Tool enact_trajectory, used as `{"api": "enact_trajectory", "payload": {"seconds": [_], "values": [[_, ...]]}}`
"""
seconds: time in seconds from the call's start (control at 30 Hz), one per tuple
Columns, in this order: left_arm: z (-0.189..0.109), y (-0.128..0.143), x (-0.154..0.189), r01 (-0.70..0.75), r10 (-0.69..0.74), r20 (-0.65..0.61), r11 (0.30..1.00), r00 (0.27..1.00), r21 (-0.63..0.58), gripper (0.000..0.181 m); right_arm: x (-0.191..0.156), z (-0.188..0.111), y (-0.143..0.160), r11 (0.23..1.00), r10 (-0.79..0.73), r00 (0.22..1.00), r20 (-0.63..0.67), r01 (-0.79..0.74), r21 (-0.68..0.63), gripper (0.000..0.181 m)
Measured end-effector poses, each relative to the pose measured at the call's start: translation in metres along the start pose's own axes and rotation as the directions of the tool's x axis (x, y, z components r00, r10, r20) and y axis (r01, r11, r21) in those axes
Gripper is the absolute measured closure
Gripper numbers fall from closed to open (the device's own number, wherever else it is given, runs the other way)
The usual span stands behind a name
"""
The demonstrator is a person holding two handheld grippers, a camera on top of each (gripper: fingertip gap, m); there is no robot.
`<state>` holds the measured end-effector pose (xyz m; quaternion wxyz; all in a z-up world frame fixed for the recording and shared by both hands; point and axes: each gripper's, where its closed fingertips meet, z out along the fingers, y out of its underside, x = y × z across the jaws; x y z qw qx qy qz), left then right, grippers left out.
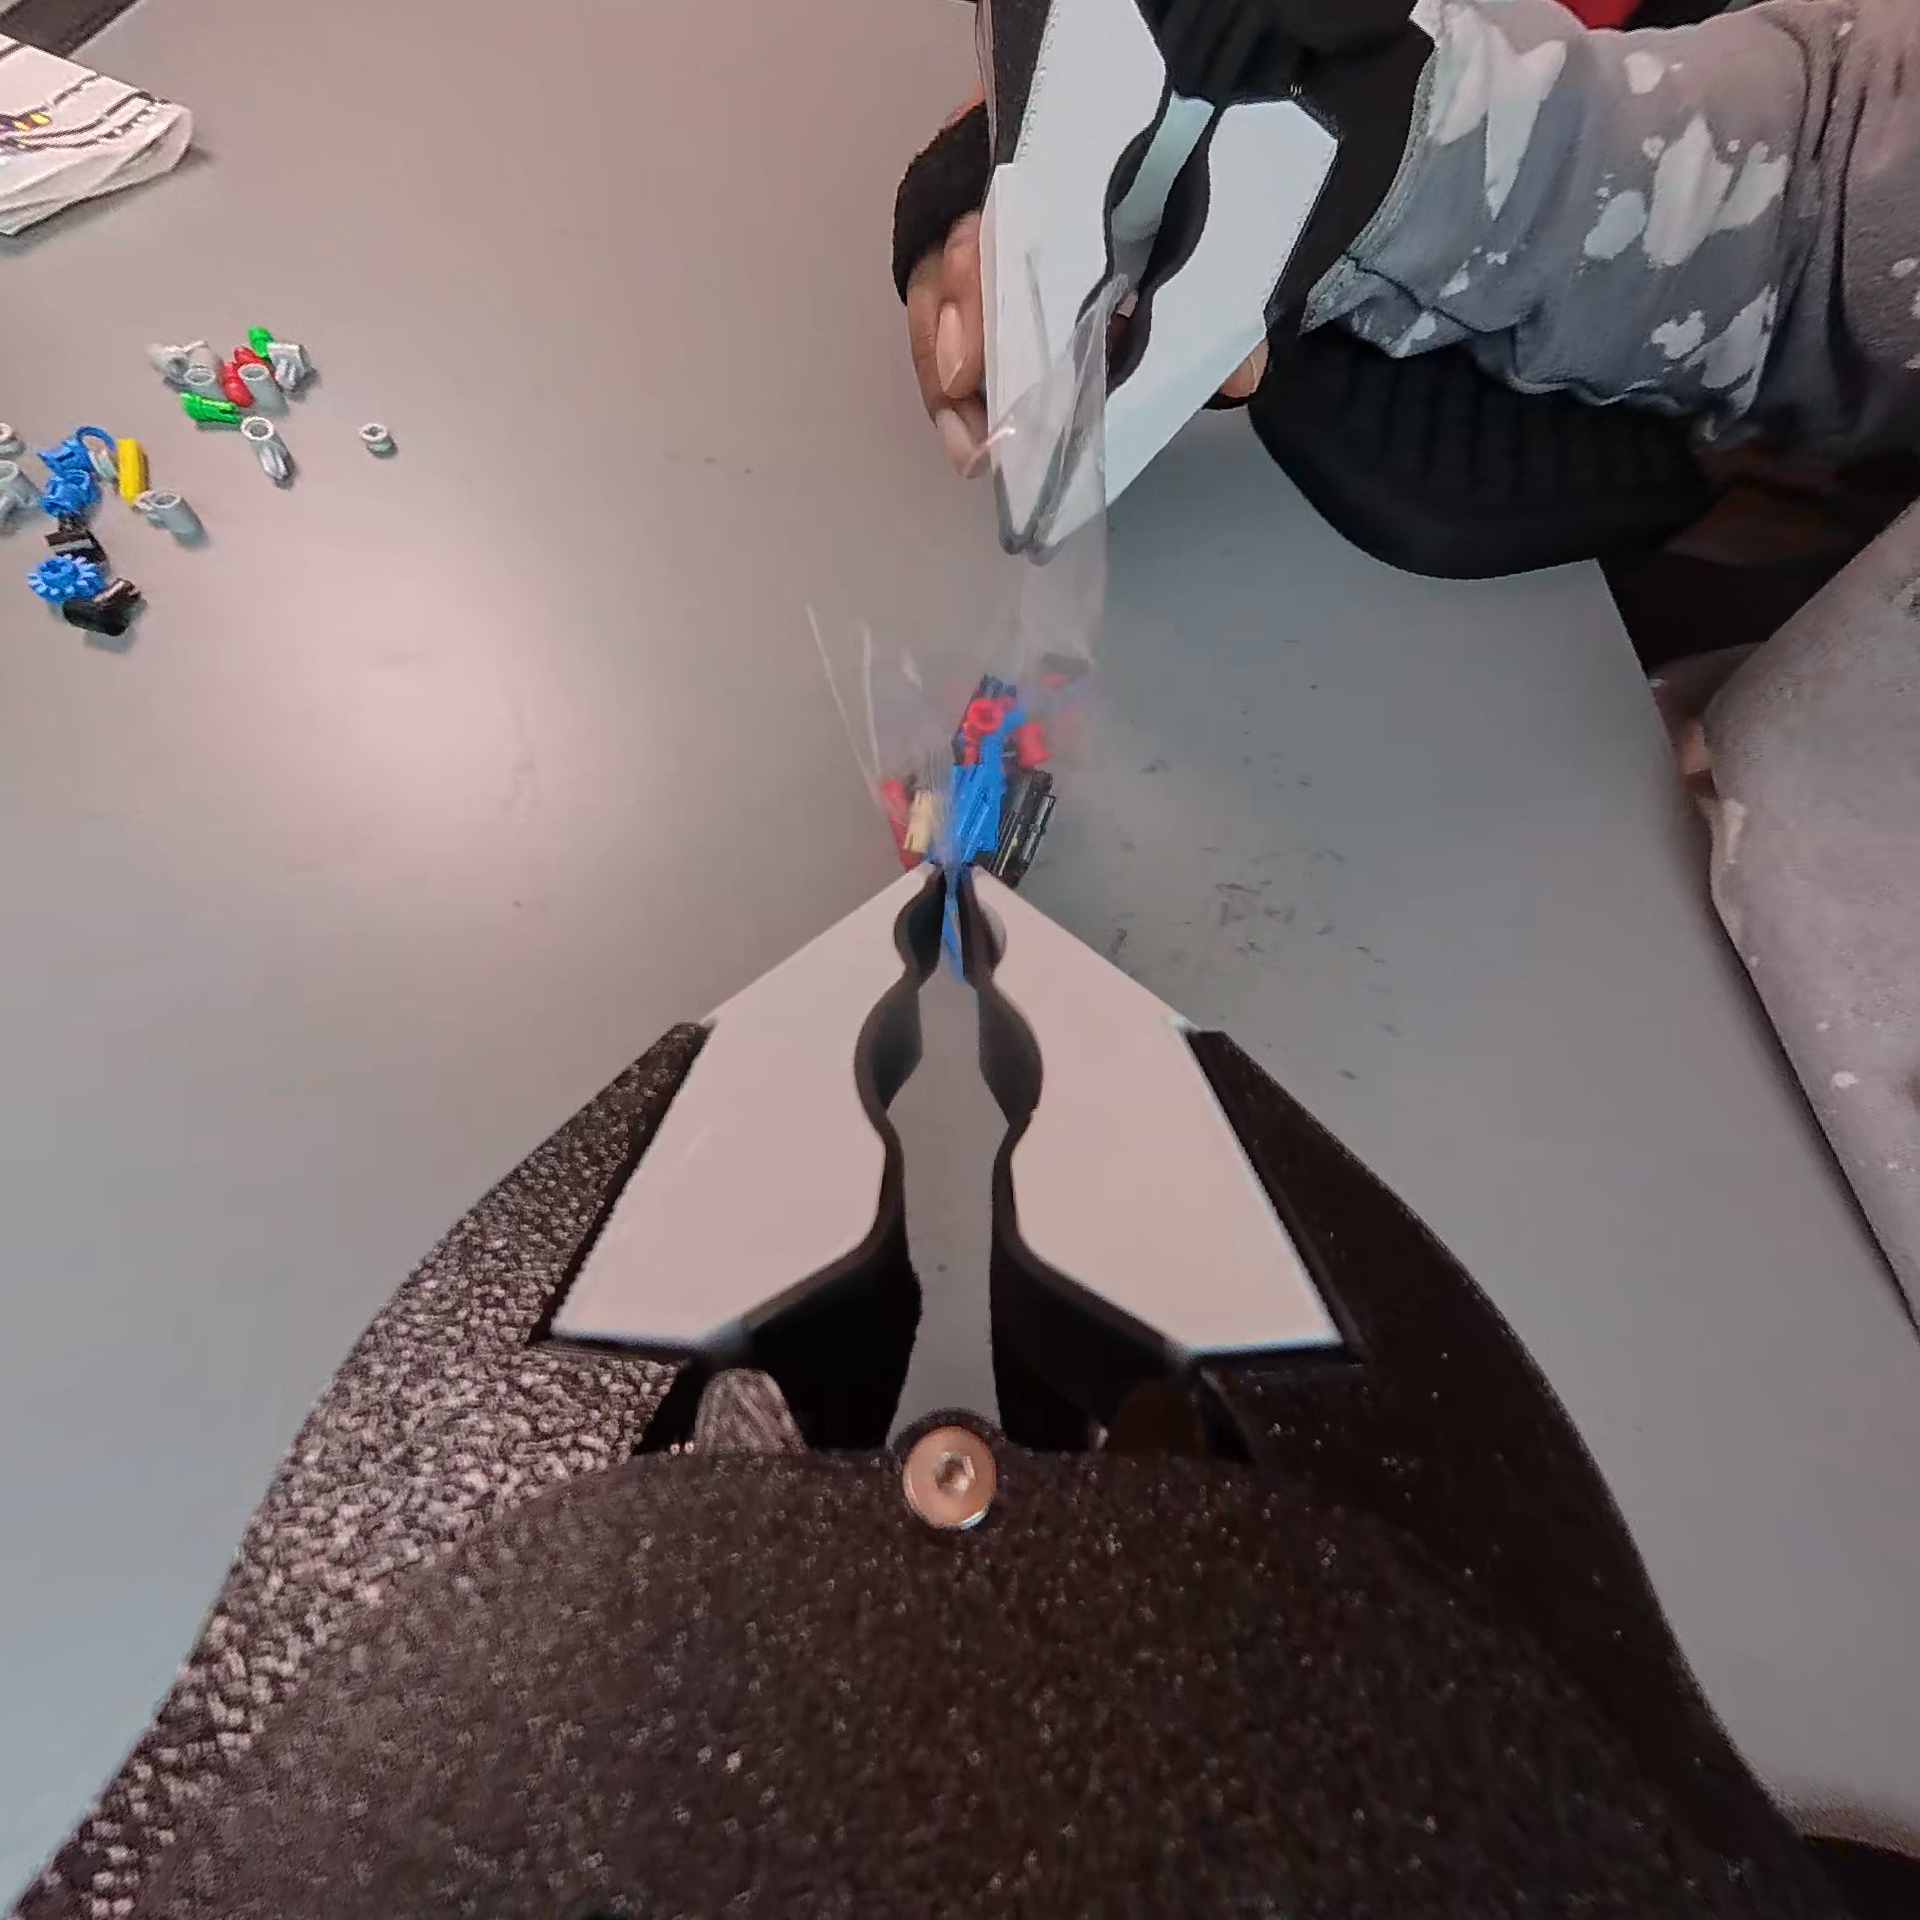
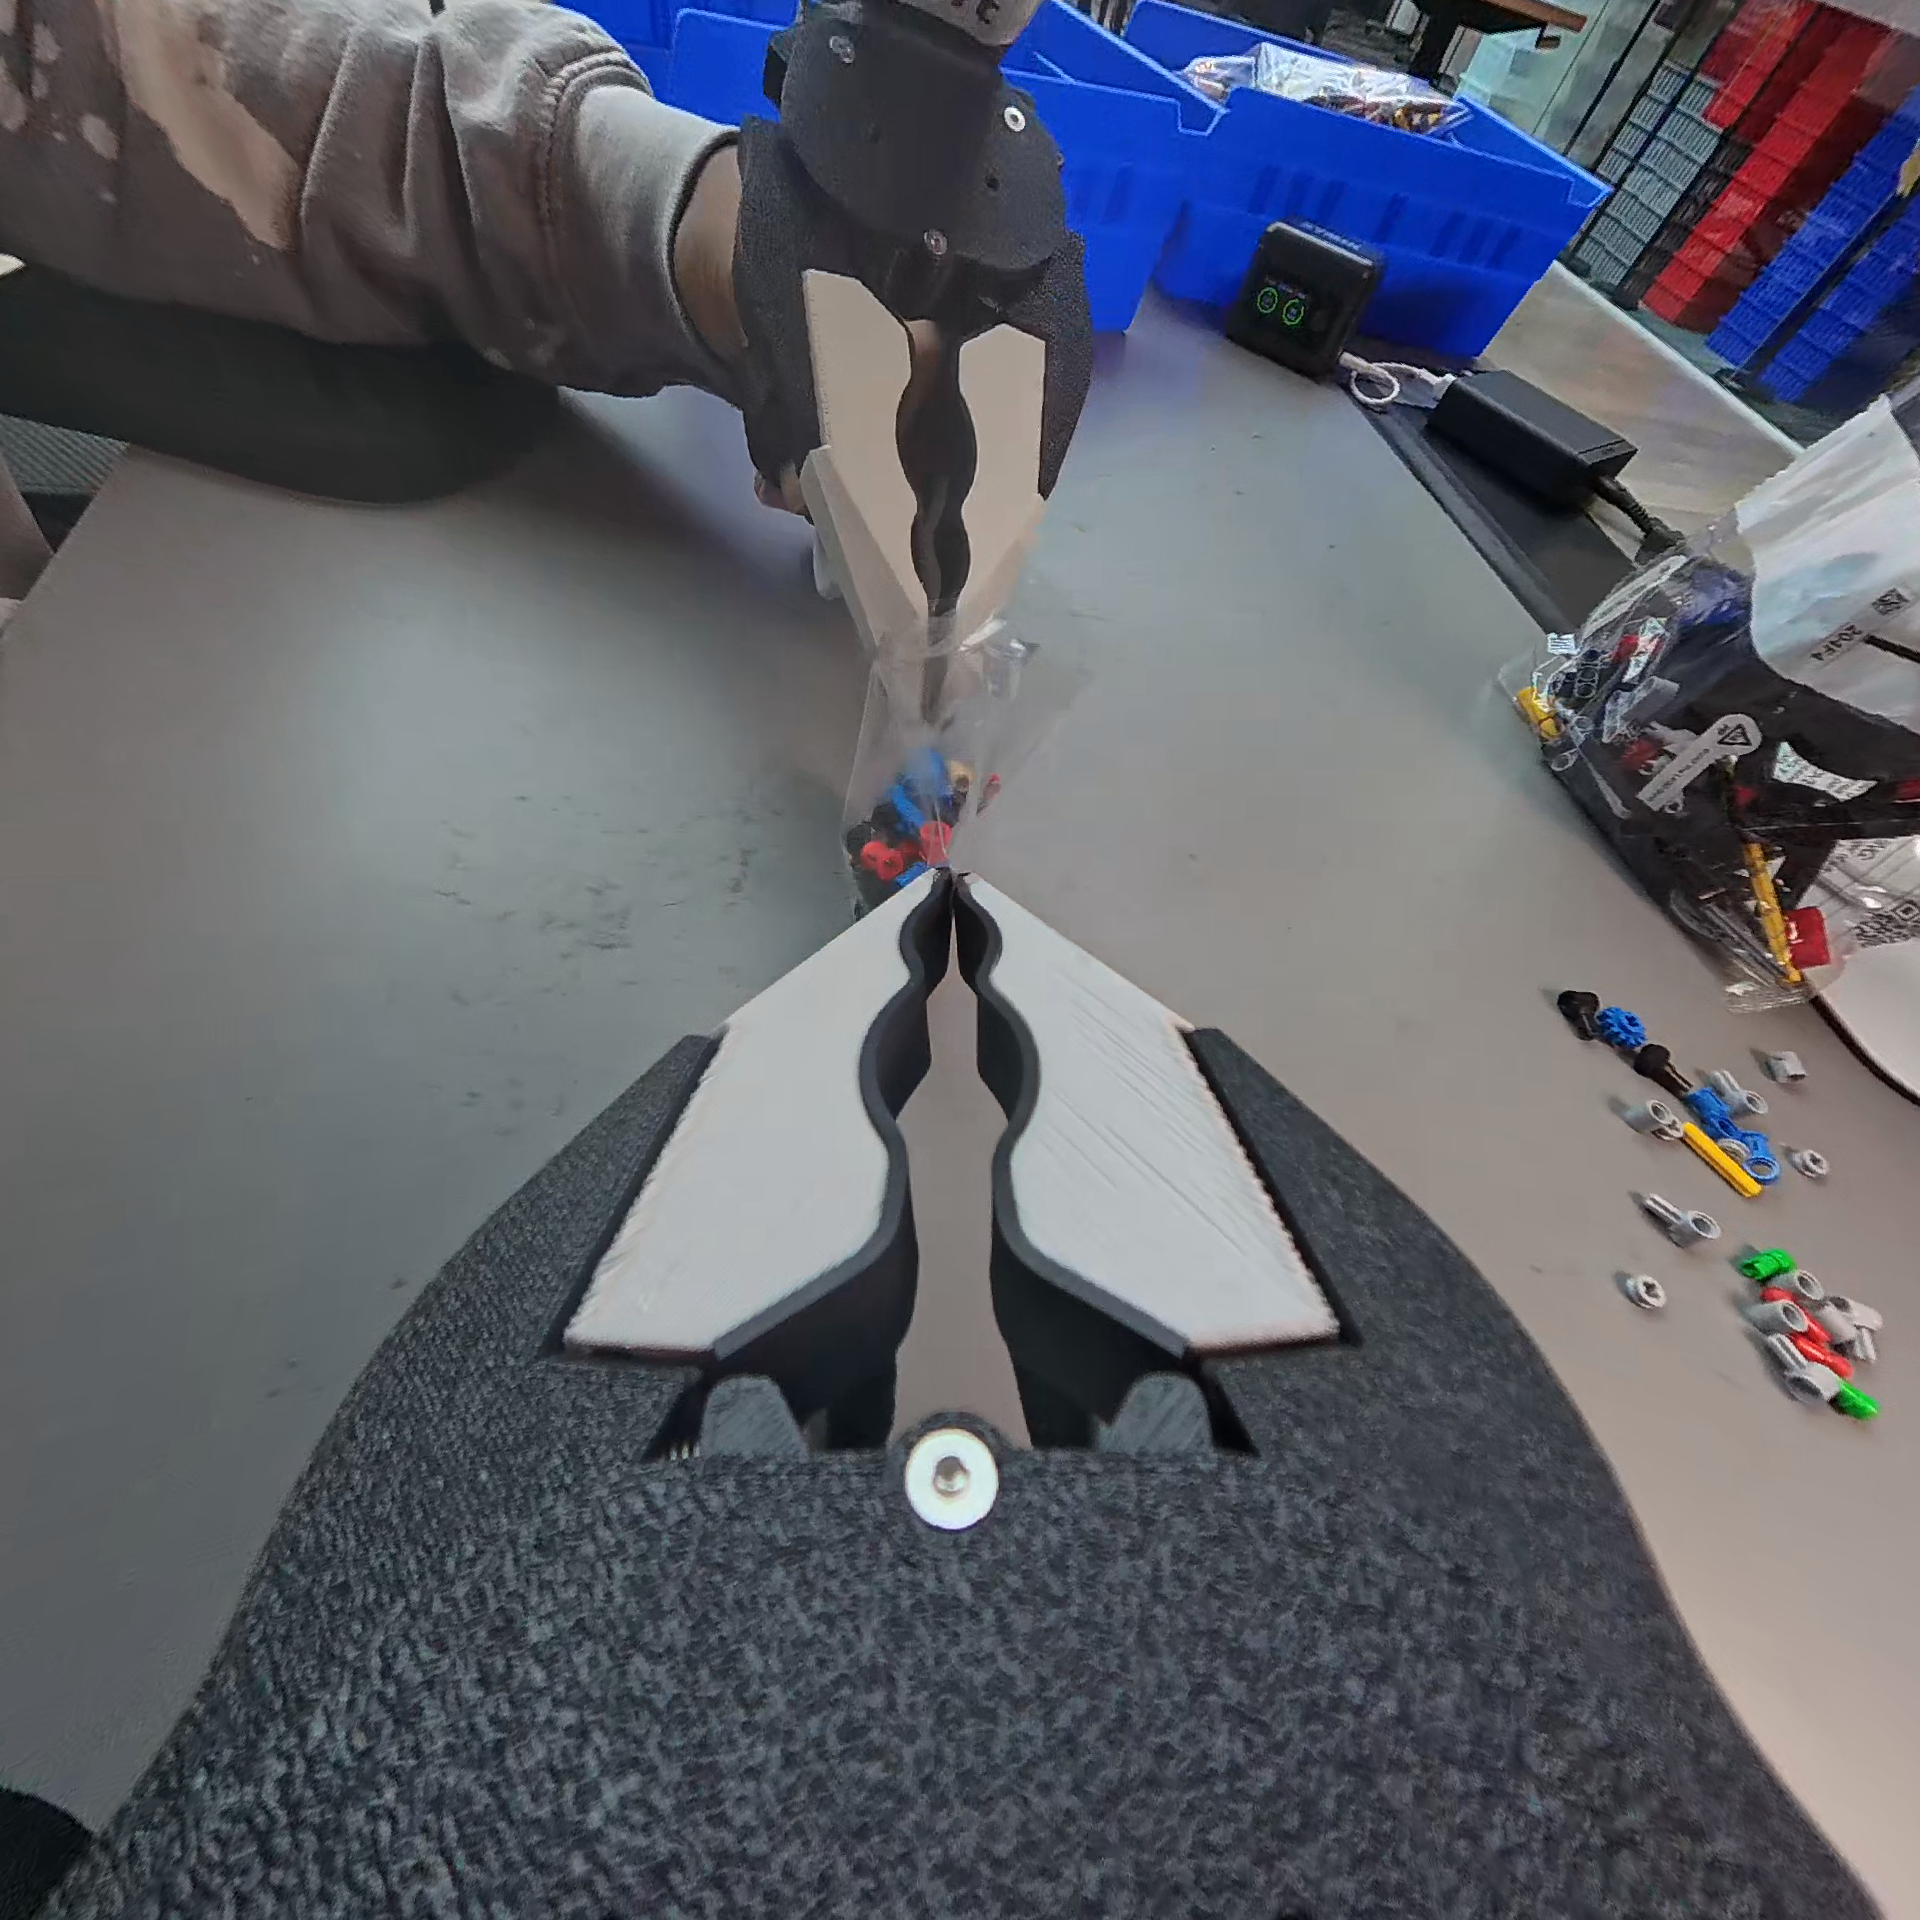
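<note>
Gripping a small clear plastic bag of red, blue and black toy-brick parts [image 1: 982, 769] from opposite ends, both grippers have it stretched taut between them above the grey tabletop [image 1: 468, 779]. The left gripper [image 1: 951, 883] has its white-faced fingers [image 1: 821, 1091] pressed together at the tips on the end of the bag where the parts are bunched; a blue piece shows between the tips. The right gripper [image 2: 951, 881] has its tips together on a pinch of film at the other end; in the left wrist view it comes in from the upper right with clear film trailing from its tip.

Whether the bag is open, torn or sealed cannot be told: the film is blurred and too fine to read. All its visible parts sit inside the film, clustered toward the lower end.

Lying well apart on the table is a scatter of loose small parts [image 2: 1745, 1195] in grey, blue, yellow, green, red and black. Beyond them sits a larger clear bag of dark parts with white printed labels [image 2: 1745, 748]. Farther back stand blue plastic bins [image 2: 1299, 145], a small black device with a lit screen [image 2: 1304, 296] and a black power brick [image 2: 1527, 426]. A sleeved forearm [image 2: 312, 177] rests on the table behind the left gripper.
</note>
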<state>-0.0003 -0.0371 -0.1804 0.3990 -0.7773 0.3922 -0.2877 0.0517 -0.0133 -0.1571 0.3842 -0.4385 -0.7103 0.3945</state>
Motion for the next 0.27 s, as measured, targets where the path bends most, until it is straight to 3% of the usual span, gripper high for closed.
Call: {"api": "enact_trajectory", "payload": {"seconds": [0.07,0.17,0.27], "values": [[0.0,0.0,-0.002,0.0,0.0,0.058,1.0,0.998,-0.001,0.181,0.002,-0.001,0.0,1.0,0.023,1.0,0.0,-0.023,0.005,0.18],[-0.002,0.0,-0.005,0.002,-0.003,0.154,1.0,0.988,0.008,0.181,0.021,-0.017,-0.022,0.984,0.138,0.989,0.058,-0.143,0.102,0.151],[-0.004,0.001,-0.007,0.024,-0.031,0.22,0.999,0.975,0.036,0.18,0.096,-0.033,-0.033,0.946,0.289,0.957,-0.026,-0.281,0.162,0.155]]}}
